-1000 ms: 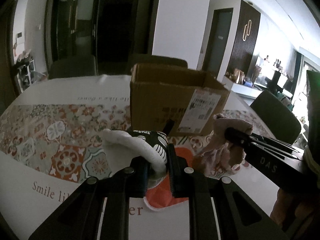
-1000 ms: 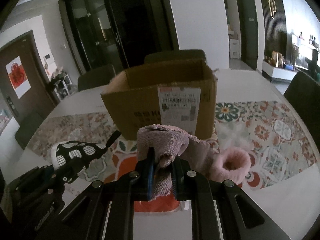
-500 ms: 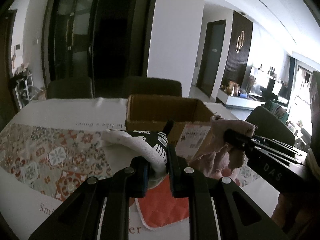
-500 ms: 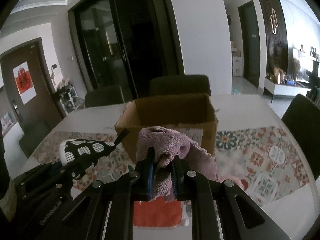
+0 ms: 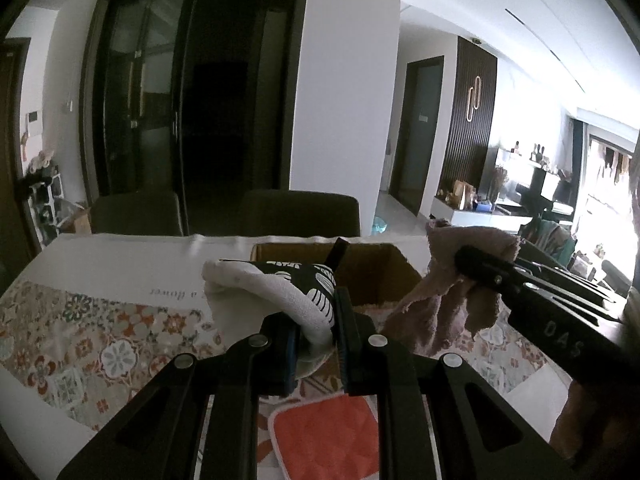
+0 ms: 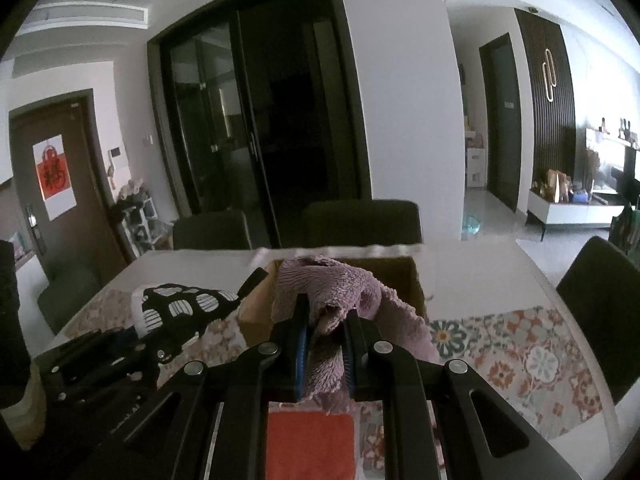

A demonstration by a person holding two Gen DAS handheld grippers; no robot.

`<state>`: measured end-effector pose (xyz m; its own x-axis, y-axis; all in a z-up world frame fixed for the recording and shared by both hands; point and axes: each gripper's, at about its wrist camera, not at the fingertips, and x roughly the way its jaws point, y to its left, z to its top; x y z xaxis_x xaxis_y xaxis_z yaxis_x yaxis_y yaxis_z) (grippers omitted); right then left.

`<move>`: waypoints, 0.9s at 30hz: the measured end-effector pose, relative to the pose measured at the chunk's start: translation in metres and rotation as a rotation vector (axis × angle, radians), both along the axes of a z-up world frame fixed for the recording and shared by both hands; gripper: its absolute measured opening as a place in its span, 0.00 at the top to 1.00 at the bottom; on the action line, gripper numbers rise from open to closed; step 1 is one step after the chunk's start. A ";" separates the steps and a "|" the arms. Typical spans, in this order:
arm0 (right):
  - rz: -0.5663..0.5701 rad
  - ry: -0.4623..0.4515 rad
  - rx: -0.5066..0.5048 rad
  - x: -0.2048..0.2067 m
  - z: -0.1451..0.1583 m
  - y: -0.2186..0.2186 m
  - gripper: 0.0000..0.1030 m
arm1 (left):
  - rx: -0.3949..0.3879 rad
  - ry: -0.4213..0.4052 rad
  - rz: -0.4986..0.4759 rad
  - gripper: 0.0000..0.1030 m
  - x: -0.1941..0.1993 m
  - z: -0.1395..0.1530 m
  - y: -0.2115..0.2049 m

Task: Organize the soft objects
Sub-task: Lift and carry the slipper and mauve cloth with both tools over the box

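Two wrist views over a dining table [image 5: 120,258] covered by a white cloth with a floral tiled runner.

In the left wrist view, bottom centre: left gripper [image 5: 316,316], jaws nearly closed, pinched on a black-and-white patterned mitt [image 5: 280,292] with white towelling underside, lifted clear of the table. Just behind it, centre frame: open cardboard box [image 5: 384,276], its near rim partly hidden by the mitt and the jaw tips. At right: right gripper [image 5: 466,258], reaching in from the lower right edge, clamped on a pink fluffy cloth [image 5: 444,304] that hangs in loose folds beside the box's right corner. At bottom centre, flat on the runner beneath the jaws: orange quilted pad [image 5: 328,432] with white edging.

In the right wrist view, bottom centre: right gripper [image 6: 326,320], jaws almost shut, gripping the pink fluffy cloth [image 6: 340,292], which covers most of the cardboard box [image 6: 414,280] behind it. At lower left: left gripper [image 6: 250,280] with the patterned mitt [image 6: 180,308]. Below: orange quilted pad [image 6: 310,444].

Beyond the table's far edge: two dark chairs [image 6: 360,222], dark glass doors, a white pillar.
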<state>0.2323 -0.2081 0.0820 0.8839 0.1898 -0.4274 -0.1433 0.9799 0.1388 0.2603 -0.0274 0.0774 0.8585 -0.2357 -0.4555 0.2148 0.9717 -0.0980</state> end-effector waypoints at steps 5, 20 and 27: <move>0.002 -0.035 -0.001 0.012 0.015 -0.001 0.85 | -0.013 -0.004 -0.007 0.83 0.014 0.008 -0.001; 0.004 -0.089 -0.017 0.064 0.038 -0.001 0.85 | 0.009 -0.041 -0.006 0.83 0.069 0.024 -0.010; 0.008 -0.057 -0.017 0.095 0.026 -0.003 0.85 | 0.004 -0.007 -0.006 0.83 0.101 0.011 -0.016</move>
